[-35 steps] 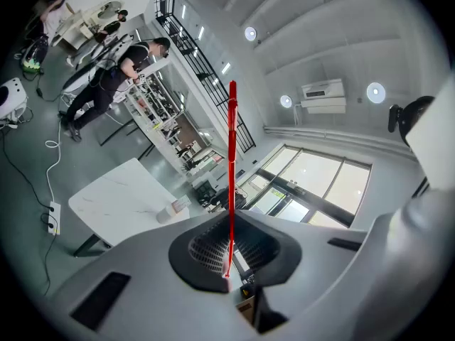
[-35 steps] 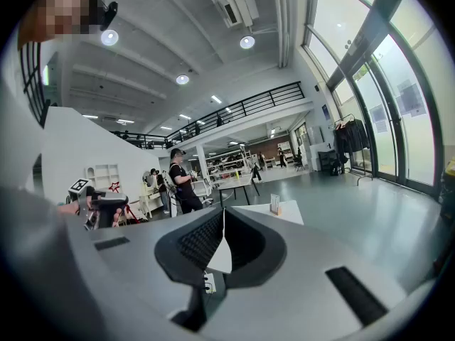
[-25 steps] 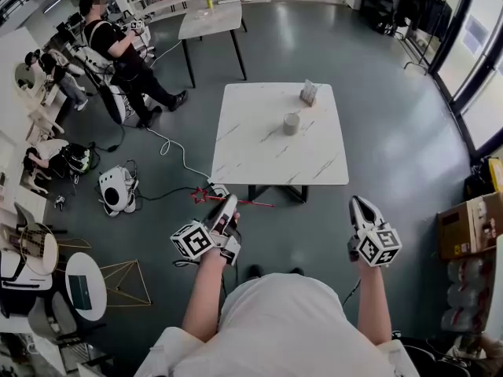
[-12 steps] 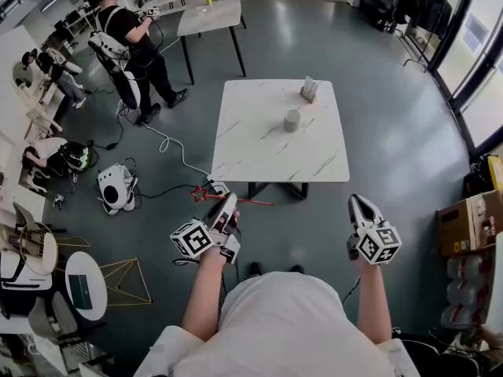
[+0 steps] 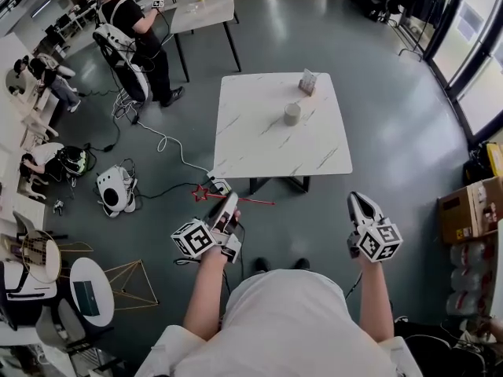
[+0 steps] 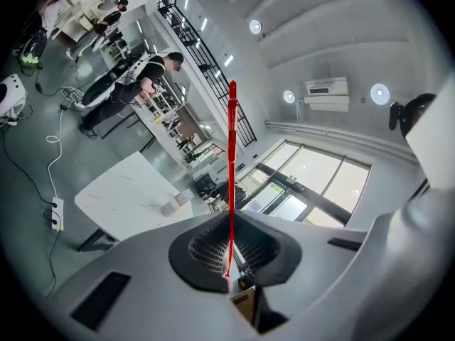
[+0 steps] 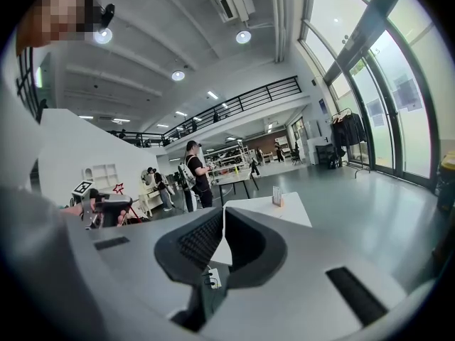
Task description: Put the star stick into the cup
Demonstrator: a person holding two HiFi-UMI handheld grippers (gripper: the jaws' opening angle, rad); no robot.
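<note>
A thin red star stick (image 5: 236,201) lies crosswise in my left gripper (image 5: 230,201), which is shut on it, with the star end (image 5: 200,193) out to the left. In the left gripper view the stick (image 6: 231,162) rises straight up from between the closed pads. The grey cup (image 5: 291,114) stands upright on the white marble table (image 5: 259,151) ahead, well beyond both grippers; it also shows small in the left gripper view (image 6: 170,206). My right gripper (image 5: 355,201) hovers to the right at the same height, shut with nothing in it (image 7: 222,210).
A small card holder (image 5: 307,82) stands near the table's far edge. A power strip and cables (image 5: 218,187) lie on the floor just before the table. A person (image 5: 130,30) stands at the far left by another table (image 5: 206,10). A cardboard box (image 5: 470,210) sits at right.
The table and cup sit slightly higher in the view. The standing person at far left has shifted. Both grippers keep their places and grips.
</note>
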